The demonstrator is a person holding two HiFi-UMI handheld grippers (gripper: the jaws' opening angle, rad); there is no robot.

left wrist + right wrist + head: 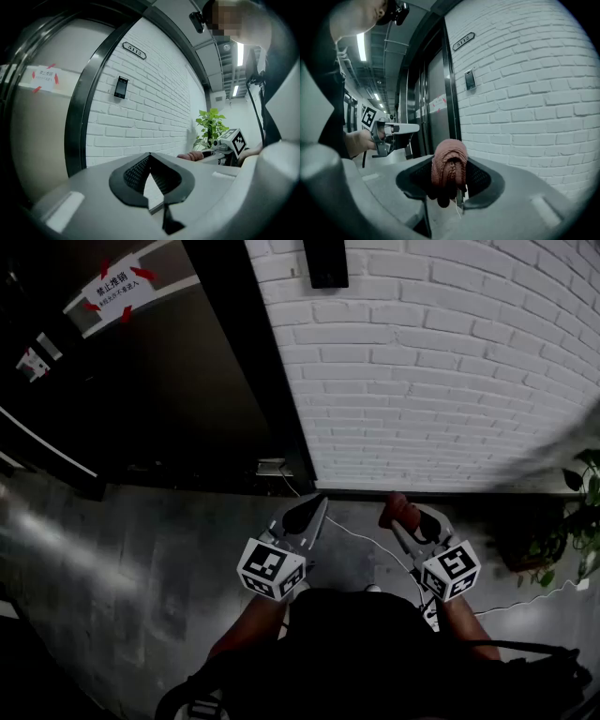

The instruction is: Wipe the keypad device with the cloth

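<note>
The keypad device [325, 263] is a small dark box high on the white brick wall [441, 362], also seen in the left gripper view [121, 87] and the right gripper view [470, 80]. My right gripper [405, 512] is shut on a bunched reddish-brown cloth [396, 506], which fills the jaws [449, 161] and hangs a little below them. My left gripper [307, 512] is shut and holds nothing, its tips touching [150, 155]. Both grippers are held low near the foot of the wall, well below the keypad, side by side and apart.
A black door frame [253, 362] borders the wall on the left, with a dark door bearing a red-and-white sign [117, 287]. A number plate [134, 50] hangs above the keypad. A potted plant [583, 512] stands at the right. A white cable [361, 542] crosses the grey floor.
</note>
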